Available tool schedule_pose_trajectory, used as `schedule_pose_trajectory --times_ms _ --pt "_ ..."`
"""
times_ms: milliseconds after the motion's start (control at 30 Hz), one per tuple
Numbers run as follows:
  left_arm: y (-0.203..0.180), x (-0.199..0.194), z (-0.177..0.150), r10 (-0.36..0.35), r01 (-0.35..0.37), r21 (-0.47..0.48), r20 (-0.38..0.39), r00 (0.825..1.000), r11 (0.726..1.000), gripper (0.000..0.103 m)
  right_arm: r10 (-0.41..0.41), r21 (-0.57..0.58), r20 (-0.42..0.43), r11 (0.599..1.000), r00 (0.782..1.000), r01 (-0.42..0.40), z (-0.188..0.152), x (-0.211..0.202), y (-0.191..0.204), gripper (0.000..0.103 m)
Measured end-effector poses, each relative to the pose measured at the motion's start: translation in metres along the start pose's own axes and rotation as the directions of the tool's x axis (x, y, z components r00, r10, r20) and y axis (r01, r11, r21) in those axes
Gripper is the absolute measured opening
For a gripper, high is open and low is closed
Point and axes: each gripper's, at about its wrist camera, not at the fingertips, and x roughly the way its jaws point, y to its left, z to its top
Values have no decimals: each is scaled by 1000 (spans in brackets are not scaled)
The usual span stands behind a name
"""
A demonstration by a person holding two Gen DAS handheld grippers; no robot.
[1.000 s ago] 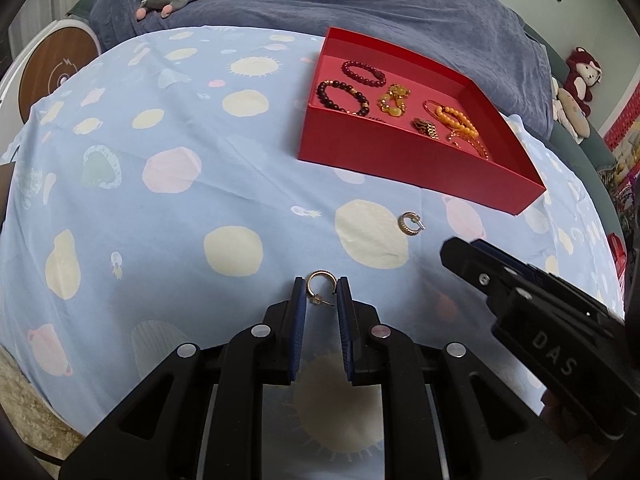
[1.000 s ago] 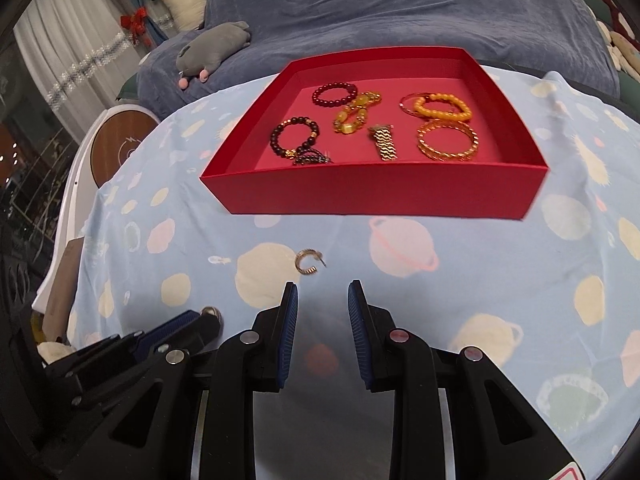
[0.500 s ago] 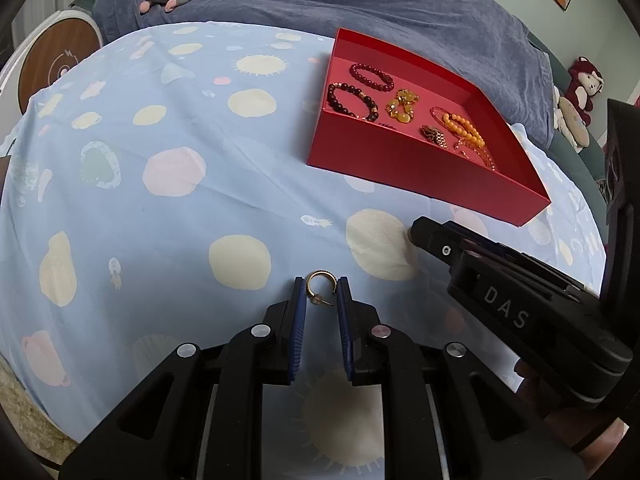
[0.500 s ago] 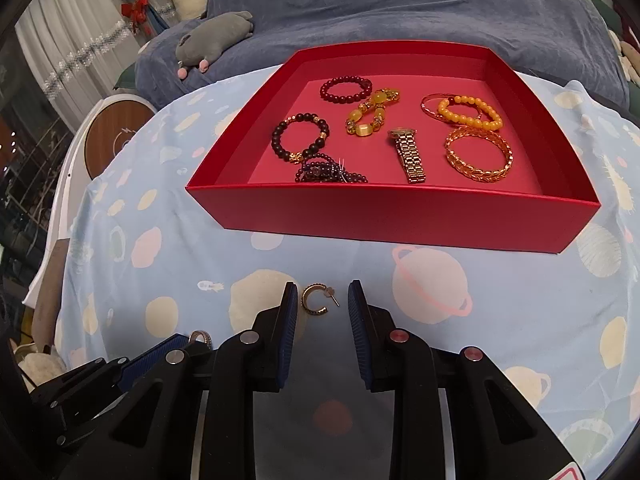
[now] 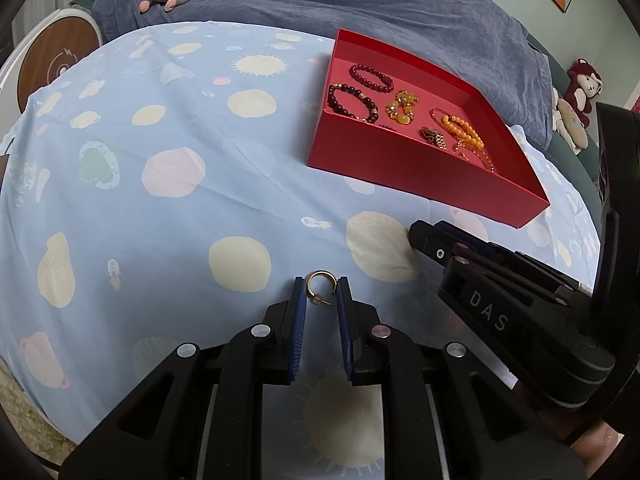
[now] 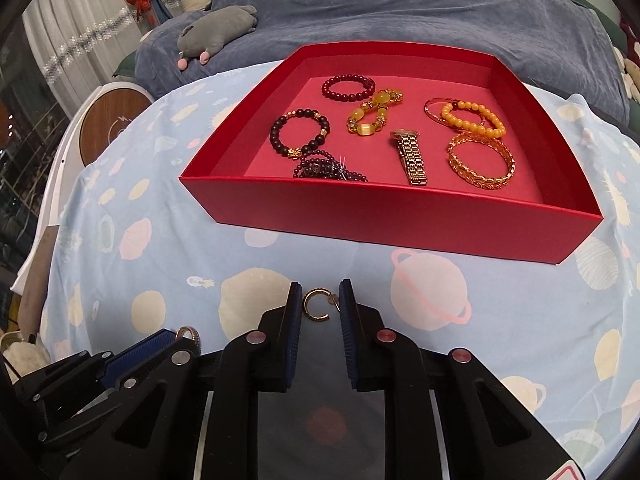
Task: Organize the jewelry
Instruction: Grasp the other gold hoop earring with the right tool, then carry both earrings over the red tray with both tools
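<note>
A light blue cloth with planets (image 5: 168, 208) covers the surface and fills most of both views. On it, in the upper right of the left wrist view and in the upper centre of the right wrist view, stands the red tray (image 6: 400, 216), which already holds several bead bracelets, a gold bangle (image 6: 480, 160) and a gold watch (image 6: 412, 156). In the lower centre of the left wrist view, the left gripper (image 5: 321, 294) has its jaws close around a gold hoop earring (image 5: 320, 286); the blue pads touch the hoop on both sides, so it seems to be gripped. In the lower centre of the right wrist view, the right gripper (image 6: 320, 304) has a second hoop earring (image 6: 316, 306) between its jaws, but narrow gaps show beside the ring, so the jaws are not yet closed on it. I judge that the step in hand is picking up the two earrings that remain outside the tray. The next move probably calls for closing the right jaws gently on this small, thin ring without pushing it away on the soft cloth, then carrying both earrings over the near wall into a free part of the tray.
</note>
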Motion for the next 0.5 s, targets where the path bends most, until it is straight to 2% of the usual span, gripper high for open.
schedule_pose_trajectory --times_ms 500 --pt "-10 -5 -5 -6 7 26 -5 1000 1000 15 3 73 10 997 1000 -4 -24 -26 -15 17"
